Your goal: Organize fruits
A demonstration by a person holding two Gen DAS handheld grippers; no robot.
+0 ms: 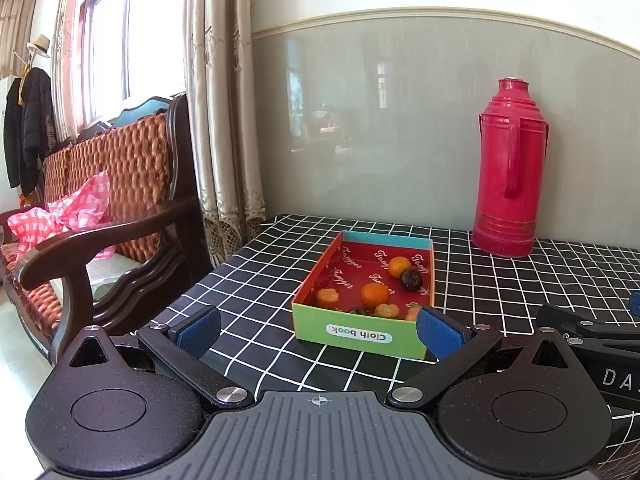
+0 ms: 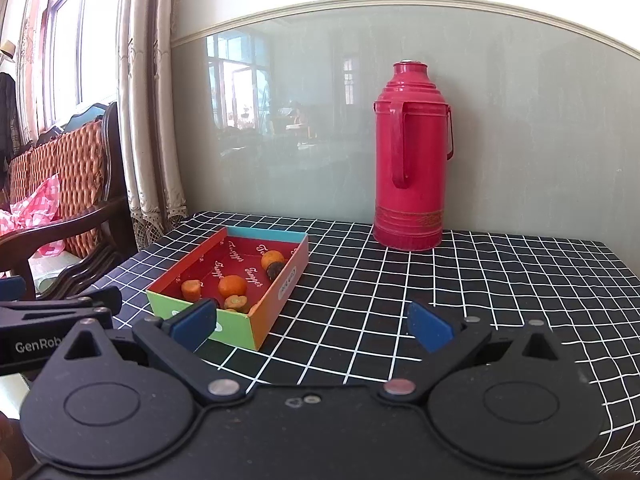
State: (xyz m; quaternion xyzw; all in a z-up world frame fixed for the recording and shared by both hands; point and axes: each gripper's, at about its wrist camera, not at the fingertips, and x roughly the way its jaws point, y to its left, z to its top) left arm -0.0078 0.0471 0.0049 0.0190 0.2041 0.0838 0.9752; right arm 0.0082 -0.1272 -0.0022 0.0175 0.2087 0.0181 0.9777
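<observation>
Where the green front wall of the box (image 1: pixel 362 334) faces the camera, "Cloth book" reads upside down; oranges (image 1: pixel 375 295) and a dark fruit (image 1: pixel 411 279) lie inside it. It sits on the checked desk (image 2: pixel 460 280), with a red flask (image 2: pixel 412 160) behind, beside a curtain (image 1: pixel 224 100). Left hand-held gripper (image 1: pixel 320 330) and right hand-held gripper (image 2: pixel 314 326) both stand wide open, empty. Fruits near the front wall are partly hidden.

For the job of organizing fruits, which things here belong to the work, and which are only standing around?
Belong to the job:
- cardboard box
- oranges and other fruit pieces inside it
- dark round fruit
- left gripper and right gripper, both open and holding nothing

Only standing around:
- red thermos
- checked tablecloth
- wooden sofa
- curtain
</observation>
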